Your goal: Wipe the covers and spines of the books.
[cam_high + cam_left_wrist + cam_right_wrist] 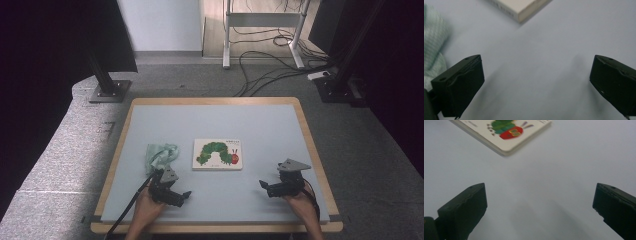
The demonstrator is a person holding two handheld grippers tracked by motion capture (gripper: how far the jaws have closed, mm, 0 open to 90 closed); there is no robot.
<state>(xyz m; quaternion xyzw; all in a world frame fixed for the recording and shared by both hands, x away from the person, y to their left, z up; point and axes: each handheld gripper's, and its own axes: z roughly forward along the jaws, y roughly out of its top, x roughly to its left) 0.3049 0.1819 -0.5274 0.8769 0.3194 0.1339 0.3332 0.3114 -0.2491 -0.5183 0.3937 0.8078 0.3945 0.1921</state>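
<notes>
High view first, and the count is short: one picture book (217, 154) with a green caterpillar on its cover, one crumpled pale green cloth (161, 155), two grippers. The book lies flat near the middle of the table (260, 125); the cloth sits just to its left, apart from it.

Left gripper (181, 197) is low over the near left part of the table, just in front of the cloth, held in the person's left hand (147, 210), its tips pointing toward the right. Right gripper (265, 186) is across on the near right side, grey three-cornered plate on top, tips pointing left toward the centre. Both sit well short of the book.

Left gripper view: jaws spread wide, bare table between them, a corner of the book (520, 8) up top and the cloth (432, 45) at the left edge. Right gripper view: same story, jaws wide apart on nothing, the book (504, 133) ahead, slightly blurred, so its lettering can't be read.

Table top is pale blue-grey with a light wooden rim. Beyond it, grey carpet, black stand bases, and cables (270, 60) trailing past a white desk frame (262, 30).
</notes>
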